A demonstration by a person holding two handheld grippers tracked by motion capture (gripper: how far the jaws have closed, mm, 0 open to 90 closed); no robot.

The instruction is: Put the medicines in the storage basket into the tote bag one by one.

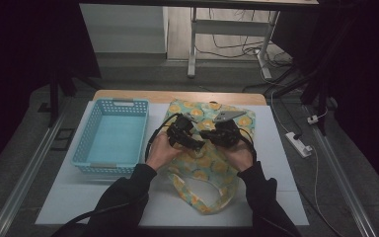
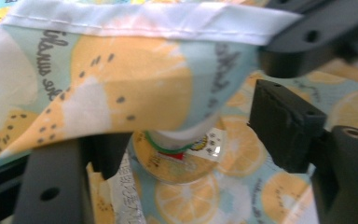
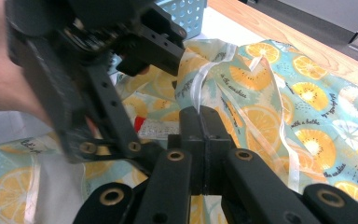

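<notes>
The right gripper (image 3: 200, 114) has its two black jaws pinched shut on the white-hemmed rim of a lemon-print fabric tote bag (image 1: 205, 163), holding one side of the mouth up. The left gripper (image 2: 177, 123) has its jaws apart, a drape of that cloth hanging between them without the pads pressing on it. Just beyond, inside the bag, lies a small round package with a yellow face and a red-and-green label (image 2: 179, 156); what it is cannot be told. It sits straight ahead of the left jaws, making the left hand (image 1: 160, 150) the nearer. The bag lies flat on the white tabletop (image 1: 286, 163), long axis running away from the person, handles toward them. A light-blue perforated plastic basket (image 1: 86, 143) stands just beside its left.
</notes>
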